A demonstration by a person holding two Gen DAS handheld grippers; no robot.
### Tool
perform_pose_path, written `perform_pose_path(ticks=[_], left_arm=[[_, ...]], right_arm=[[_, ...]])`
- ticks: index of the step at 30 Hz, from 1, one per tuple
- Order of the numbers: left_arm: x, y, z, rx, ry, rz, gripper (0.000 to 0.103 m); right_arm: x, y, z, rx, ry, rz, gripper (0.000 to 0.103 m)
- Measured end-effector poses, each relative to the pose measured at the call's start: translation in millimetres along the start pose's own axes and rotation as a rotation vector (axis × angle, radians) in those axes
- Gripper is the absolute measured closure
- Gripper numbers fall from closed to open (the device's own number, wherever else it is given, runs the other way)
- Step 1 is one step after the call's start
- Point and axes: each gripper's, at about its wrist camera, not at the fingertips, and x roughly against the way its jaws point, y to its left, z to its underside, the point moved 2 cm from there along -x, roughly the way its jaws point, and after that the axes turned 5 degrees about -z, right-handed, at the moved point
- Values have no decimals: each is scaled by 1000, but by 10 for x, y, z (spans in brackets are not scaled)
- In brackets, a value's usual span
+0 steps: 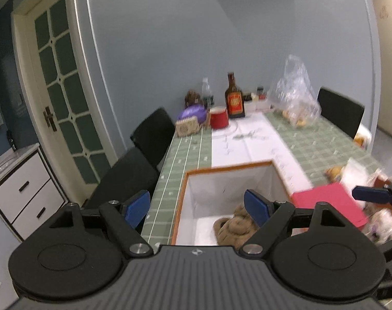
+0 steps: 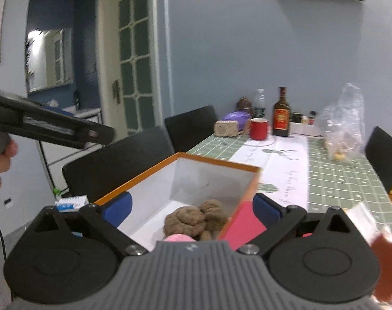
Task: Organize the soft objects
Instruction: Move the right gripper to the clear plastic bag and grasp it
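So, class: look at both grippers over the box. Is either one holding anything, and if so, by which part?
Nothing is held. The left gripper and right gripper both stand open and empty above the box; the brown cloth lies loose inside it.

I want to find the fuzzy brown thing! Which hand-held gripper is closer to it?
Hard to call; perhaps the right hand-held gripper, open above the crumpled brown fuzzy cloth in the orange-rimmed white box. The left hand-held gripper, also open, sits over the box's left side.

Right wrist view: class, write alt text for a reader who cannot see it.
An open tool hangs empty over an orange-rimmed white box holding a brown knitted bundle and something pink. Behind, a green checked table carries a red mug and brown bottle.
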Motion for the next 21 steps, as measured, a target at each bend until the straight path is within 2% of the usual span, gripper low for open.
perform_pose_path(ticks=[4, 8, 15, 21], left_arm=[[325, -75, -104, 30, -50, 20, 6], [565, -300, -90, 4, -60, 28, 6], [887, -721, -70, 54, -61, 184, 6], [1010, -1226, -62, 23, -66, 290, 6]], right_arm=[[402, -193, -26, -29, -39, 54, 4], [790, -394, 49, -34, -73, 136, 3], [1327, -867, 392, -75, -49, 251, 3], [1549, -1404, 784, -149, 21, 378, 3]])
